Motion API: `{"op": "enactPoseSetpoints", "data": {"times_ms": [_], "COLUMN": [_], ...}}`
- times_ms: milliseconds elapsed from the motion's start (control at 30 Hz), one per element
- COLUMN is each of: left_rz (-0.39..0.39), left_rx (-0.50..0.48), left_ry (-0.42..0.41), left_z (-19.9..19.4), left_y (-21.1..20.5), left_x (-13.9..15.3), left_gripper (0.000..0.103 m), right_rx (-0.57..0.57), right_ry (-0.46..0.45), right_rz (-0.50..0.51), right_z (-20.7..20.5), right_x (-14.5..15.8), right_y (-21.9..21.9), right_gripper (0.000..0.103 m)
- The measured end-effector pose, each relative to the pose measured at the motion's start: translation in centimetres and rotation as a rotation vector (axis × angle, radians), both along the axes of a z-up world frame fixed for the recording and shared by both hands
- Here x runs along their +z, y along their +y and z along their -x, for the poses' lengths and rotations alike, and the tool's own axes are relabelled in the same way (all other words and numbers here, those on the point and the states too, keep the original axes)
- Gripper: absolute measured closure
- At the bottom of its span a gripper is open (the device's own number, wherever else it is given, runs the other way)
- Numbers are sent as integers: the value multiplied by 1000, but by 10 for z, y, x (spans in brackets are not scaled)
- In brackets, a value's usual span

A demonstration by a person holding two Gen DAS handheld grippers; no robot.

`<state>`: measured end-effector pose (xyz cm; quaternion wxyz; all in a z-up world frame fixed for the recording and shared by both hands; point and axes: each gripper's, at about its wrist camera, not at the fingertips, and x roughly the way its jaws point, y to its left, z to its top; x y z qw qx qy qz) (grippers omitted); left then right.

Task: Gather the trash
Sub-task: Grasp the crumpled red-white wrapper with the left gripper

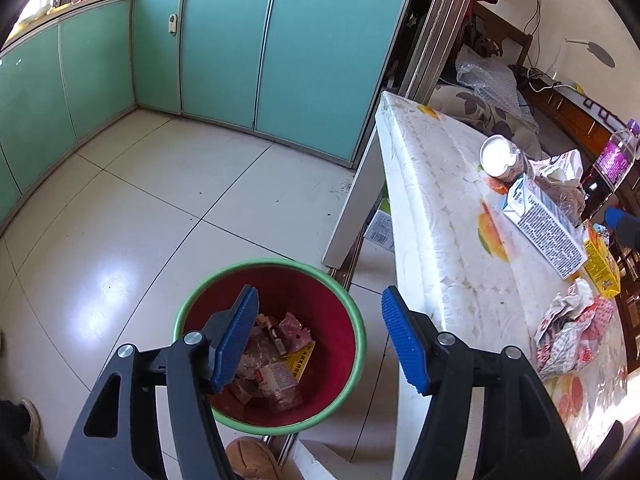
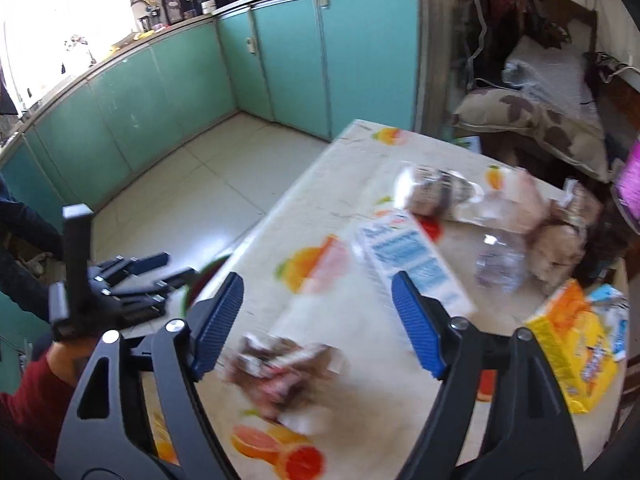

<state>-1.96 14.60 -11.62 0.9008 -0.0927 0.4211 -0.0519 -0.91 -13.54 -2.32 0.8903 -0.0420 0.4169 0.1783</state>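
Spanning the right half of the left wrist view, the table carried a glossy cloth printed with orange fruit, its edge thick and white. Pale square floor tiles and flat teal cabinet doors filled the remainder. At 6 o'clock in that view stood the round bin, red inside with a green rim, already holding crumpled wrappers and a small carton.

Judged from this layout, the step in hand was the return trip between deposits: 1 tool over the bin, 1 over the table.

The left gripper hovered above the bin with its ribbed blue pads spread and nothing between them. The right gripper was likewise wide apart and empty, above the cloth.

Remaining trash lay on the table: a rectangular white-and-blue carton at 12 o'clock from the right gripper, a yellow box at 3 o'clock, a clear crushed bottle at 1 o'clock, and a crumpled wrapper at 6 o'clock, blurred.

The next move probably called for lowering the right gripper over the soft wrapper and closing firmly, since crumpled film compresses.
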Motion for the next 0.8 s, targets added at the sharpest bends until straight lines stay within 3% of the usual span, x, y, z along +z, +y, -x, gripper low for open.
{"op": "enactPoseSetpoints", "data": {"times_ms": [200, 267, 367, 433, 500, 633, 800], "left_rz": [7, -73, -54, -46, -76, -123, -55], "left_rx": [-4, -42, -144, -260, -354, -418, -438], "left_ry": [-24, -58, -138, -186, -211, -160, -126], "left_z": [-3, 1, 14, 25, 31, 30, 27], "left_y": [-24, -44, -67, -85, -105, -130, -129], "left_x": [15, 26, 51, 66, 70, 54, 53], "left_gripper": [35, 34, 29, 15, 14, 14, 13], "right_rx": [-270, -316, -352, -363, -365, -327, -271], "right_ry": [34, 25, 2, 29, 57, 153, 187], "right_rz": [65, 50, 65, 75, 70, 22, 8], "right_z": [18, 28, 33, 27, 23, 12, 15], "right_x": [-5, -4, -6, -12, -21, -47, -60], "right_y": [-134, -161, -191, -207, -220, -231, -216], "right_gripper": [24, 24, 17, 17, 16, 13, 13]}}
